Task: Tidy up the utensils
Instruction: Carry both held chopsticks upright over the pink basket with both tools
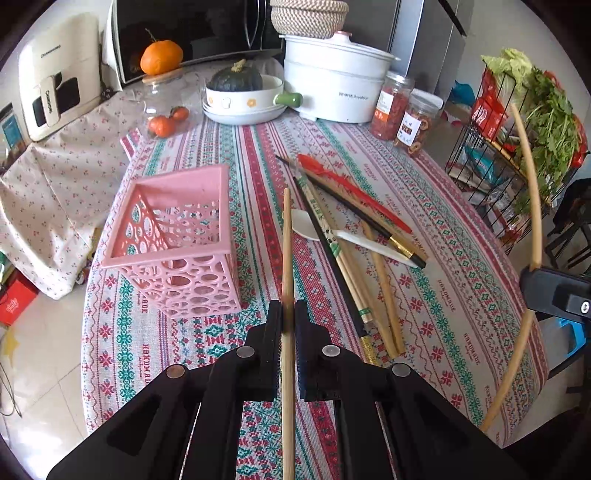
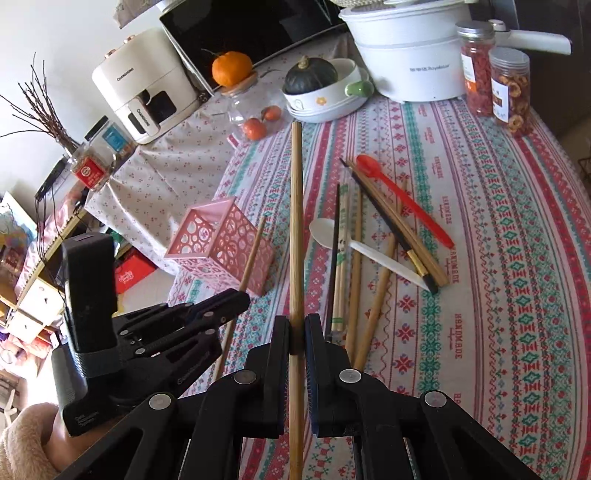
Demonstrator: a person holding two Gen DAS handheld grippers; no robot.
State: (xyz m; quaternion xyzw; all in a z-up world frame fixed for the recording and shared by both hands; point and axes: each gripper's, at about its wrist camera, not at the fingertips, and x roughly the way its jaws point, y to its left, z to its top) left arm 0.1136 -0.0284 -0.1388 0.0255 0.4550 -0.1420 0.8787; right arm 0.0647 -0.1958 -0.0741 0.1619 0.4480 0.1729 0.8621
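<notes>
I am working in a home kitchen: a microwave (image 1: 192,33) is sitting behind a white electric pot (image 1: 332,88), an air fryer (image 1: 59,74) is standing to the side, and a wire rack of greens (image 1: 535,110) is leaning beside the patterned tablecloth (image 1: 461,258) I am looking across.

Pink perforated basket (image 1: 173,240), red spoon (image 1: 351,188)
</notes>
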